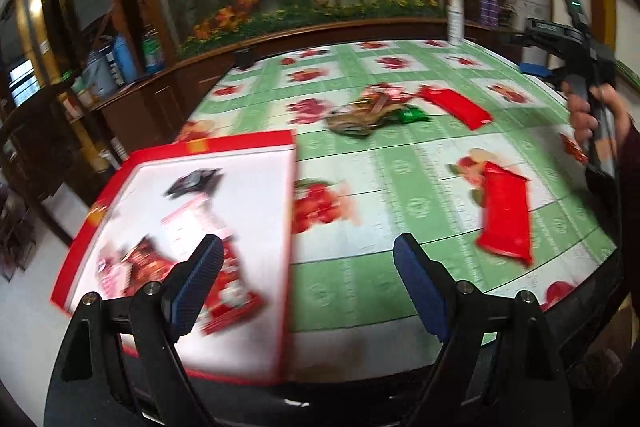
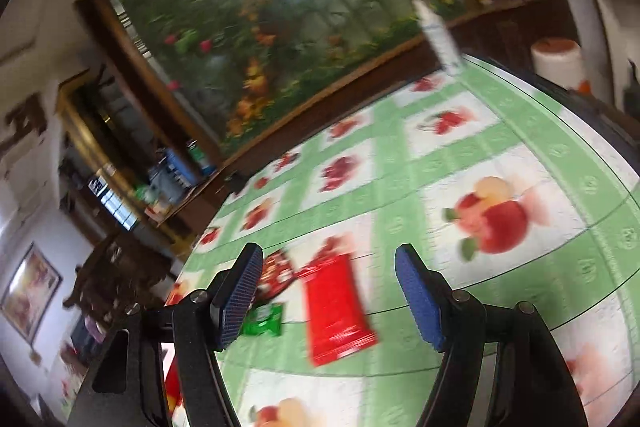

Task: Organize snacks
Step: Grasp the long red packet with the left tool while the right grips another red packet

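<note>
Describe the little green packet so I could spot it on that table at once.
Start at the green-and-white fruit-print tablecloth, then find the jumbled snack pile mid-table. The small green foil packet lies at that pile's right edge, beside a long red wrapper; it is the only green snack.

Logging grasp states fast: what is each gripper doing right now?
Left gripper: open, holding nothing.
Right gripper: open, holding nothing.
</note>
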Tool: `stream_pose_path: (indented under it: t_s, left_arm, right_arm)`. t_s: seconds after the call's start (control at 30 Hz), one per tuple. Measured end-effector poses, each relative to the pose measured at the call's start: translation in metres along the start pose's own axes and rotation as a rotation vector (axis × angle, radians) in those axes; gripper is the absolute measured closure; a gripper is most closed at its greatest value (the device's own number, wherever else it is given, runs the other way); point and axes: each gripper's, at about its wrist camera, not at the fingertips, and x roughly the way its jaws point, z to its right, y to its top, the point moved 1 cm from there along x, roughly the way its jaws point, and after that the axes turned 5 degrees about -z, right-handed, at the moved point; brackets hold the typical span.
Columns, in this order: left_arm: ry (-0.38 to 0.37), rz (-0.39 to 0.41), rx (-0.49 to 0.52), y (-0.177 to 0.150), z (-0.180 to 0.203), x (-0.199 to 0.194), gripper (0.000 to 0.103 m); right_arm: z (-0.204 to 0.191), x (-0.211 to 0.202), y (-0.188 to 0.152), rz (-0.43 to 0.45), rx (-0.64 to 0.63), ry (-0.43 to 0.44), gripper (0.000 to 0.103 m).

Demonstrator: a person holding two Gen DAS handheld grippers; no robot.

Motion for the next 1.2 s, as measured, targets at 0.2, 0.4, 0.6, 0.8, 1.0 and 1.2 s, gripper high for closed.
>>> stream_pose_path:
  t_s: [0.2,0.4,0.6,0.8,1.0,1.2]
  left_arm:
    - [-0.114,-0.019,0.086,0.022,0.052,0.009,0.016]
    - [-0.180,-0.029,0.175,0.034,0.101,0.015,0.016]
    - [-0.242,-0.090,0.213,0.037,0.131,0.031,0.016]
    - [-0.284,-0.148,0.207,0.036,0.145,0.057,0.016]
    - [-0.312,-0.202,0.154,0.033,0.140,0.071,0.029]
    - [-0.306,-0.209,0.145,0.034,0.138,0.073,0.037]
  right_arm:
    - [0.026,0.008,0.007,-0.065,0.089,-0.022,0.031]
    - [0.012,0.011,0.000,-0.107,0.046,-0.020,0.031]
    - [0.006,0.010,-0.004,-0.127,0.043,0.008,0.031]
    - [0.004,0.012,-0.005,-0.142,0.039,0.012,0.031]
    - [0.003,0.014,-0.005,-0.138,0.026,-0.017,0.031]
    - [-0.001,0.017,-0.007,-0.140,-0.002,-0.037,0.031]
